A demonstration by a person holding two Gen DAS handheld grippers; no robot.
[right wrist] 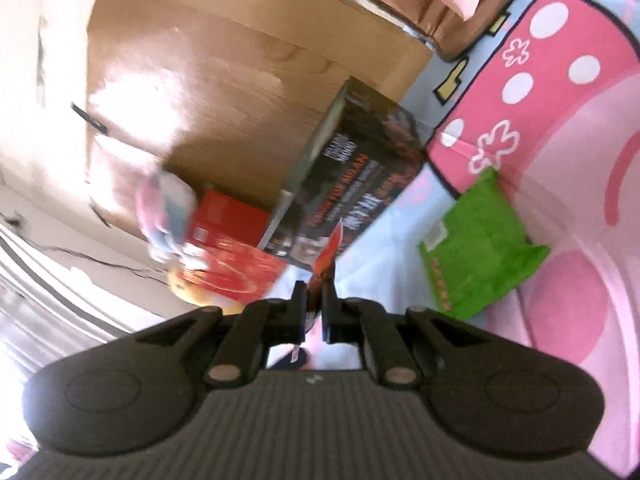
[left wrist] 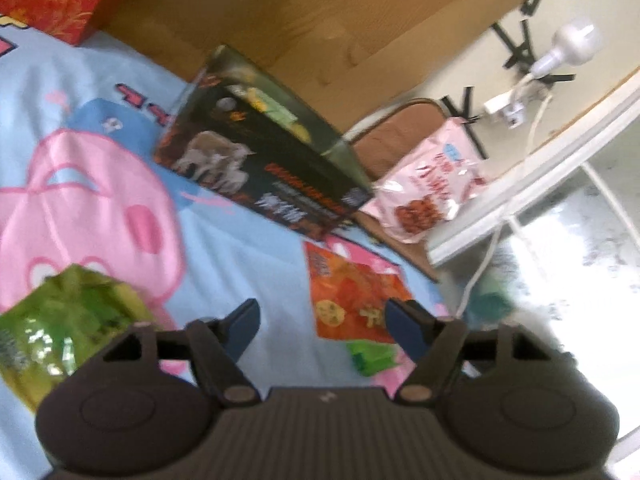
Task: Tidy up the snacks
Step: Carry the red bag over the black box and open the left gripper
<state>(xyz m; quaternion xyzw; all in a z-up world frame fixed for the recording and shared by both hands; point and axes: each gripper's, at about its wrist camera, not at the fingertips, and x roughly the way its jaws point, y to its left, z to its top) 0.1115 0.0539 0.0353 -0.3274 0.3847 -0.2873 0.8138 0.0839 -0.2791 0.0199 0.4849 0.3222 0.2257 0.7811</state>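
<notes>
Bedsheet (left wrist: pixel 248 248) carries the black box (left wrist: pixel 260 160) far ahead. The orange packet (left wrist: pixel 352 296) lies flat just past the left gripper (left wrist: pixel 320 324), whose fingers are partly open and empty. The right gripper (right wrist: pixel 314 300) pinches a thin orange packet edge (right wrist: pixel 326 264).

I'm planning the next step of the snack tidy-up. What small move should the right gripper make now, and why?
Probably carry it toward the black box and let go over its open top. The right gripper is shut on the edge of an orange snack packet, and the box lies just ahead. The left gripper is open and empty.
</notes>
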